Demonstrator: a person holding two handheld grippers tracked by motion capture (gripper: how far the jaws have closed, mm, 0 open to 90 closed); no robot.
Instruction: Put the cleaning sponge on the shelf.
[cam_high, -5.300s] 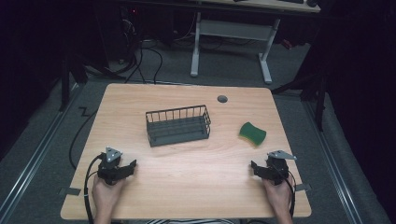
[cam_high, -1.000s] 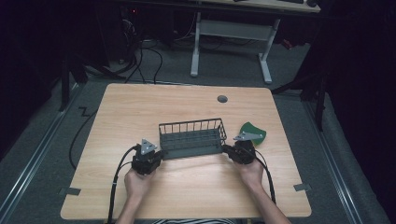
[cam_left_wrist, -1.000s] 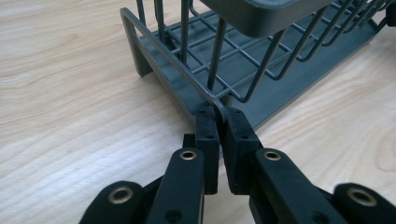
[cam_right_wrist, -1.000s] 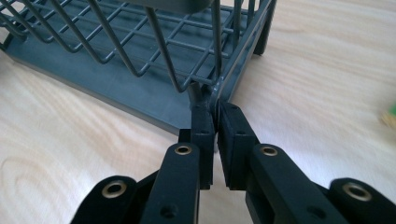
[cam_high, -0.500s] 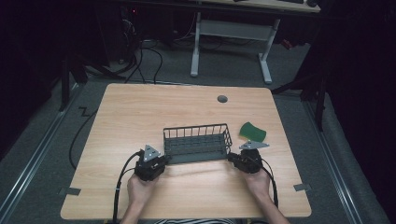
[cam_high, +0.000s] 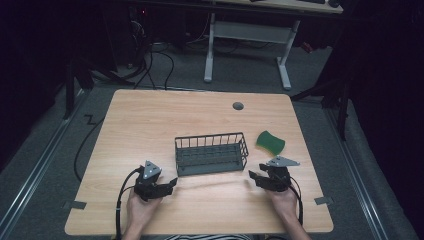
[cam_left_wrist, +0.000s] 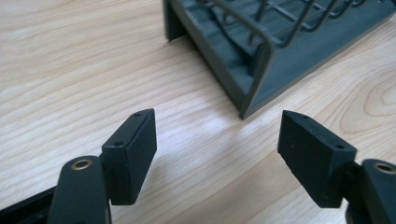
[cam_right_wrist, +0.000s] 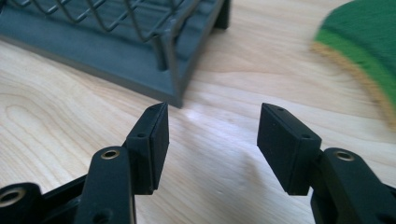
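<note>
High view: wire basket (cam_high: 211, 154) sits mid-desk (cam_high: 150, 115), green sponge (cam_high: 270, 142) just right of it. I've got left claw (cam_high: 169, 183) and right claw (cam_high: 254, 178) released, empty, near its corners. I'd approach level, square to the end walls.

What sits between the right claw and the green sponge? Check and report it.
Nothing visible. The right claw is open, with only bare table between it and the green sponge. The wire basket stands off to its other side.
</note>
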